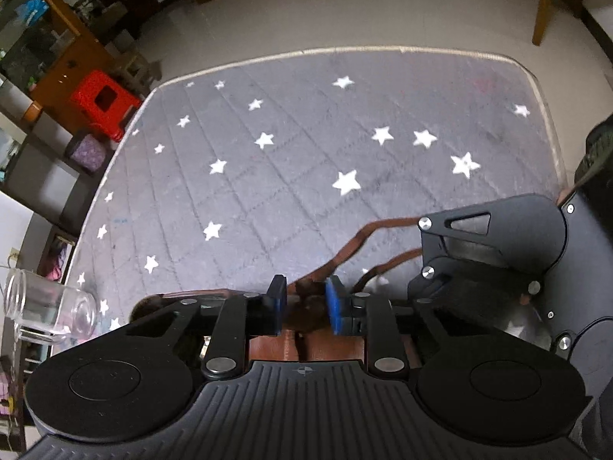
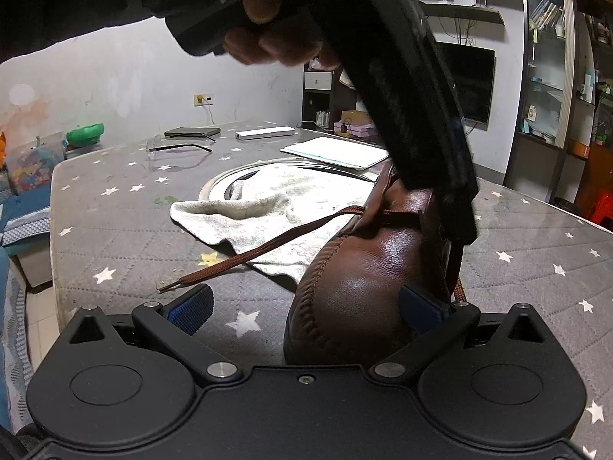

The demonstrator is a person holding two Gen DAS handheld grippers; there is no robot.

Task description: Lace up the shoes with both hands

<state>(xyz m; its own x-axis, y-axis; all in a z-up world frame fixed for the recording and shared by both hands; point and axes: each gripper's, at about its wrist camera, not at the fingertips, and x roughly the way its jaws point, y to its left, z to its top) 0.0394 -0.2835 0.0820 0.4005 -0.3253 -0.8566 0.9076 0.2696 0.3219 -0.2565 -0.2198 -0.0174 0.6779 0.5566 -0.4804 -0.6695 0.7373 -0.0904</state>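
We note a grey star-print cover [image 2: 115, 230] over the table; the brown shoe [image 2: 356, 295] stands between the spread fingers of the right gripper [image 2: 306, 306]; the left gripper [image 1: 305, 306], part open, brackets its lace [image 1: 356, 241]; beyond, a white towel [image 2: 276, 207], then shelving.

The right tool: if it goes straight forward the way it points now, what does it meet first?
The right tool is open, and the brown leather shoe sits just ahead, nearer its right finger, so its toe would probably be met first. The white towel lies farther back. Depth is unclear in this fisheye view.
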